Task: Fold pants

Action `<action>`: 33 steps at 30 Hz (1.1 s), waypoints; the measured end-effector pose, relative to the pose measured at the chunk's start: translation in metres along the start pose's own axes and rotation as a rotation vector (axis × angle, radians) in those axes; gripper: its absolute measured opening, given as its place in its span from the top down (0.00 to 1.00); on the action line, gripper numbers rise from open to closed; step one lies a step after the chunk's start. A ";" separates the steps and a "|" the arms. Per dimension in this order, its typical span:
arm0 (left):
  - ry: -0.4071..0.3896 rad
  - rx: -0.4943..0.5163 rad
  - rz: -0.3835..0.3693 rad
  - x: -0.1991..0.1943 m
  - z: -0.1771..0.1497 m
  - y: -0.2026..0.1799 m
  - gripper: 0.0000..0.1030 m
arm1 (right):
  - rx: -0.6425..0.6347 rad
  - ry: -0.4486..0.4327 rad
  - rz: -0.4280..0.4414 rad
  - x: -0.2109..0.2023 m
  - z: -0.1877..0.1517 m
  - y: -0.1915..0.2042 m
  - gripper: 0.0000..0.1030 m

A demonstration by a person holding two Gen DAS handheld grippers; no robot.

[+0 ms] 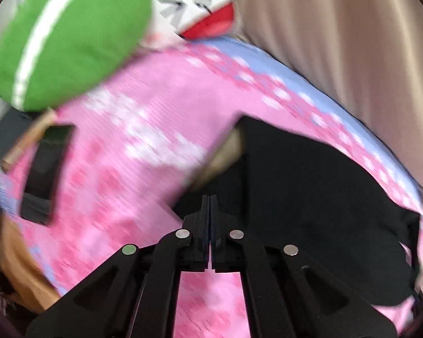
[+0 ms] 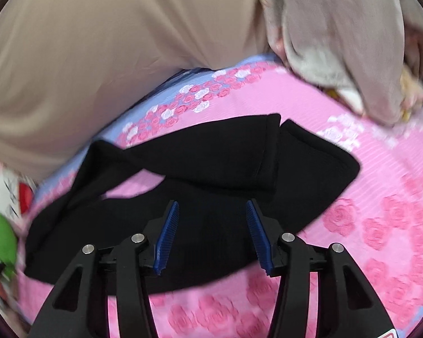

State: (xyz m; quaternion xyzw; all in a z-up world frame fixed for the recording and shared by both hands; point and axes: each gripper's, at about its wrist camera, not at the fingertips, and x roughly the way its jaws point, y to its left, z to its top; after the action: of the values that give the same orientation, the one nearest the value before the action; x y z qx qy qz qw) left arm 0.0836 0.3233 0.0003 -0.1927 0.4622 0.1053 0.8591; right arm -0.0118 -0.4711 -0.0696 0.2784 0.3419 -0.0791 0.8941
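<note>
The black pants (image 2: 211,163) lie folded over on a pink rose-patterned bedspread (image 2: 380,197), with the legs running left and a rounded fold at the right. My right gripper (image 2: 213,205) hovers just over their near edge. It is open, its blue pads (image 2: 169,233) are wide apart and nothing is pressed between them. In the blurred left wrist view the pants (image 1: 310,174) fill the right side. My left gripper (image 1: 210,198) is shut, its tips at the cloth's left edge. Whether any cloth is pinched there is not visible.
A green cushion (image 1: 70,36) and a white-and-red plush (image 1: 206,8) lie at the bed's far side. A black phone (image 1: 46,169) rests on the bedspread (image 1: 127,169) at the left. A beige curtain (image 2: 98,42) hangs behind, and a grey plush toy (image 2: 338,42) sits at the back right.
</note>
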 end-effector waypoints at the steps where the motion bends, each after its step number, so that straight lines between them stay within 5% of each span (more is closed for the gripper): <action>1: 0.015 0.005 -0.041 0.001 -0.004 -0.004 0.99 | 0.030 0.004 0.006 0.006 0.004 -0.006 0.48; 5: 0.079 0.067 -0.148 0.011 -0.027 -0.044 0.90 | 0.067 0.043 -0.137 0.045 0.022 -0.023 0.40; 6: 0.086 0.076 -0.164 0.014 -0.031 -0.053 0.82 | 0.064 0.052 -0.123 0.051 0.024 -0.025 0.57; 7: 0.095 0.086 -0.185 0.018 -0.035 -0.064 0.70 | 0.065 0.062 -0.099 0.057 0.026 -0.024 0.88; 9: 0.098 0.100 -0.192 0.022 -0.040 -0.080 0.59 | 0.047 0.059 -0.035 0.047 0.035 -0.013 0.89; 12: 0.096 0.132 -0.180 0.026 -0.042 -0.095 0.51 | -0.070 -0.083 -0.024 -0.016 0.055 0.009 0.90; 15: 0.092 0.130 -0.167 0.035 -0.039 -0.098 0.38 | -0.112 -0.124 -0.183 -0.043 0.066 -0.009 0.88; 18: 0.119 0.088 -0.166 0.046 -0.036 -0.091 0.35 | -0.102 0.030 -0.359 -0.006 0.056 -0.047 0.79; 21: 0.147 0.020 -0.167 0.061 -0.026 -0.082 0.33 | -0.139 -0.023 -0.427 -0.014 0.040 -0.037 0.75; 25: 0.176 -0.081 -0.199 0.077 -0.015 -0.069 0.24 | -0.238 -0.138 -0.397 -0.039 0.023 0.011 0.49; 27: 0.207 -0.121 -0.237 0.089 -0.008 -0.065 0.27 | -0.261 -0.155 -0.357 -0.044 0.018 0.034 0.47; 29: 0.186 -0.104 -0.207 0.090 -0.003 -0.064 0.64 | -0.254 -0.146 -0.296 -0.045 0.013 0.046 0.45; 30: 0.186 -0.093 -0.196 0.091 -0.001 -0.063 0.92 | -0.253 -0.129 -0.253 -0.041 0.008 0.056 0.45; 33: 0.191 -0.063 -0.227 0.074 0.008 -0.056 0.94 | -0.271 -0.102 -0.207 -0.034 -0.005 0.077 0.45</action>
State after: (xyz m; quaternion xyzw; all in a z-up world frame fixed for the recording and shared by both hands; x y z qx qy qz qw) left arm 0.1507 0.2764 -0.0438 -0.2796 0.5134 0.0033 0.8113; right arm -0.0150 -0.4061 -0.0162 0.1142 0.3303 -0.1382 0.9267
